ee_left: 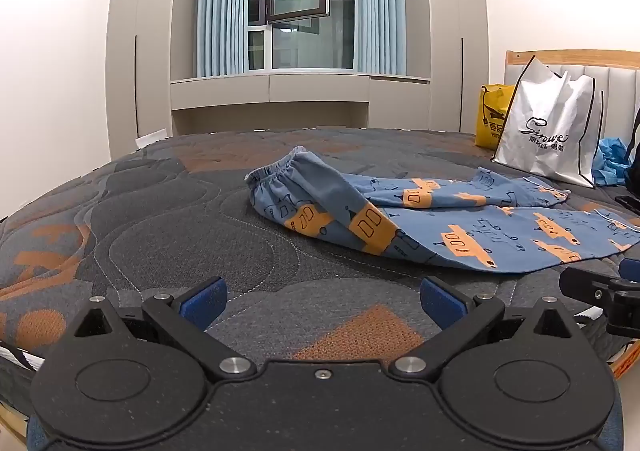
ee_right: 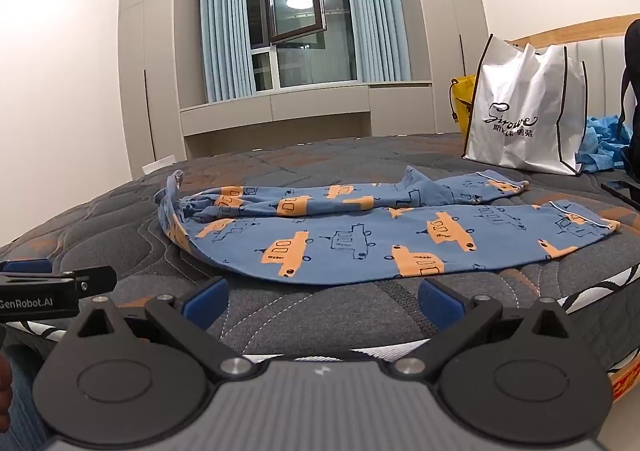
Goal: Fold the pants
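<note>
The blue cotton pants with orange car prints (ee_right: pixel 360 235) lie crosswise just ahead of both wide-open, empty grippers, waistband nearer the left gripper (ee_left: pixel 322 301), cuffs nearer the right gripper (ee_right: pixel 322 301).

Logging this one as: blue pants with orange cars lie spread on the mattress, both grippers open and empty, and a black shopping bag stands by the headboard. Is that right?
One detail is off: the shopping bag by the headboard is white with black trim, as the right wrist view shows. The rest holds: the pants lie spread on the mattress, and the left gripper and right gripper are open and empty.
</note>
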A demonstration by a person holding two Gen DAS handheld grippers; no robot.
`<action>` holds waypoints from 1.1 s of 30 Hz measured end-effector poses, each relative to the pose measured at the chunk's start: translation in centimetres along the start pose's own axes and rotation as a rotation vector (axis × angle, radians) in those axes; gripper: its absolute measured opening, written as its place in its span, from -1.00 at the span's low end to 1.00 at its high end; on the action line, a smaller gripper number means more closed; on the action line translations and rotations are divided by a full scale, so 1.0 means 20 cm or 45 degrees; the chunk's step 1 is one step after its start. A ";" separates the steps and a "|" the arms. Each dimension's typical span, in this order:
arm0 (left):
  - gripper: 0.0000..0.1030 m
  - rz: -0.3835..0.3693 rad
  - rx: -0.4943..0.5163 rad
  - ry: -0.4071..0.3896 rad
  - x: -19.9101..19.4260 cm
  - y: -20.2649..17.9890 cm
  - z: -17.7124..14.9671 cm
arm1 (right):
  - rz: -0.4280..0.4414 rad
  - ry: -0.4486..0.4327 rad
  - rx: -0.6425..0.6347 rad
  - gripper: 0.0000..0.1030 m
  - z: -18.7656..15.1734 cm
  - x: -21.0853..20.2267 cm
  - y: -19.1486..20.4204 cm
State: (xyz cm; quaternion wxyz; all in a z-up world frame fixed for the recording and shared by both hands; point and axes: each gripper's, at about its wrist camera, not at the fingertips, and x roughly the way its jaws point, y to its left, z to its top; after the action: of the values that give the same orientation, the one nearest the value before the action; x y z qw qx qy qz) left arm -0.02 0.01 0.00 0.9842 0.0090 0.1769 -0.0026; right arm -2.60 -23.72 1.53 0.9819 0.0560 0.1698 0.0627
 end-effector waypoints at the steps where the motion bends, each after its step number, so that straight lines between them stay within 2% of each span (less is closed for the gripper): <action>1: 0.99 -0.002 -0.001 0.000 0.00 0.00 0.00 | -0.002 -0.001 -0.003 1.00 0.00 0.00 0.00; 33: 0.99 -0.007 0.000 0.028 0.02 0.00 0.00 | -0.005 0.023 0.004 1.00 0.01 0.02 0.00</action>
State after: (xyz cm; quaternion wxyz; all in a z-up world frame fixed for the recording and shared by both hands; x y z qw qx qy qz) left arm 0.40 0.02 -0.07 0.9822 0.0085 0.1876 -0.0050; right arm -2.23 -23.67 1.56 0.9804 0.0566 0.1787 0.0608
